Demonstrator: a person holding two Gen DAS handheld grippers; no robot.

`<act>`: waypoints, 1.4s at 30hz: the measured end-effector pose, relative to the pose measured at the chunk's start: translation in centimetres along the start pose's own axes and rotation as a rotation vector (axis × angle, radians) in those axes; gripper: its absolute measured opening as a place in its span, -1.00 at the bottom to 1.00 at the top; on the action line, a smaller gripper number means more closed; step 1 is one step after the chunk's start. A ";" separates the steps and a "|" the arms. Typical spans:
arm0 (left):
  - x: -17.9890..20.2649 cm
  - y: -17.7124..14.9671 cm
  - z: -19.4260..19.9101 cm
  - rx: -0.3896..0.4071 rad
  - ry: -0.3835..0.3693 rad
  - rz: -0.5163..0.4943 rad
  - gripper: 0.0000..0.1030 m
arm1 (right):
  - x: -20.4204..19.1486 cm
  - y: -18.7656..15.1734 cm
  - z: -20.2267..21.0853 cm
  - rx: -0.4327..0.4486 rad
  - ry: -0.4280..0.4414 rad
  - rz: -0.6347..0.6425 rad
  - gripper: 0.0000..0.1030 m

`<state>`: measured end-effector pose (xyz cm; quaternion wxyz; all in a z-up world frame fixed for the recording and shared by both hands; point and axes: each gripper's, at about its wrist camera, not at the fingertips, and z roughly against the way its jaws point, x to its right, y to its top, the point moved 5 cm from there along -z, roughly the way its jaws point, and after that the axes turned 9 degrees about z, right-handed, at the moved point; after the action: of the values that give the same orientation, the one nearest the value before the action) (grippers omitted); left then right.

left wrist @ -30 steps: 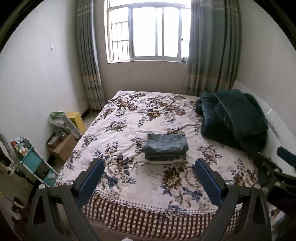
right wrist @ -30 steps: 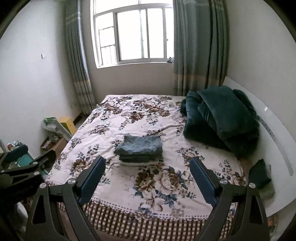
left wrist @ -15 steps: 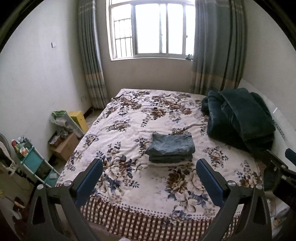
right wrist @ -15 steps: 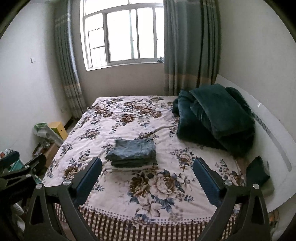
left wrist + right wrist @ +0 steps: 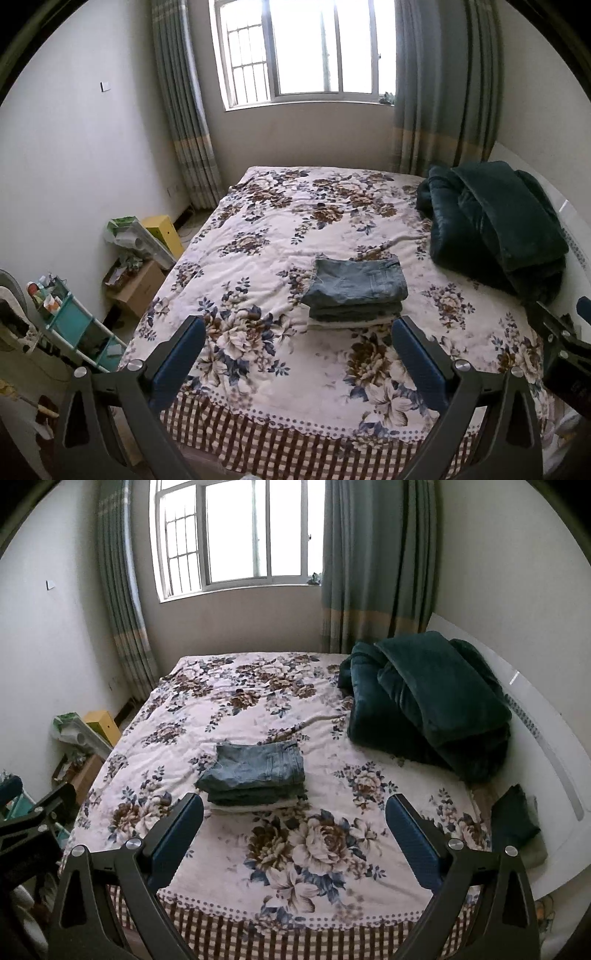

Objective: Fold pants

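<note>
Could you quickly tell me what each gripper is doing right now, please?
Left gripper: open, holding nothing, short of the folded pants.
Right gripper: open, holding nothing.

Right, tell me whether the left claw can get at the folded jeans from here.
Probably yes: the left claw is open, nothing lies between it and the folded jeans on the bed, though it must move in first.

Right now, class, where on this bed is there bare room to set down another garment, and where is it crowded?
Free: the bedspread between the folded jeans and the checkered foot edge, and the stretch from the jeans toward the window. Crowded: the right side, where the dark green blanket is heaped. Both tongs, left and right, are open and empty.
</note>
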<state>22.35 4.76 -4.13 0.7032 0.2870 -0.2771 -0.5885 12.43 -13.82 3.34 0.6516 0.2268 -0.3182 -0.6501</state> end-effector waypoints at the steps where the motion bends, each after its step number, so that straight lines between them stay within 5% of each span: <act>1: 0.0 0.0 -0.2 -0.001 0.001 0.002 1.00 | 0.0 0.0 -0.2 -0.002 0.001 -0.001 0.96; 42: 0.4 0.6 -0.5 0.029 -0.001 -0.014 1.00 | -2.4 -0.9 -1.5 0.017 0.025 -0.001 0.96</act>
<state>23.20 4.51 -3.99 0.6946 0.2987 -0.2838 -0.5897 13.02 -11.67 1.41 0.6533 0.2403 -0.3155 -0.6449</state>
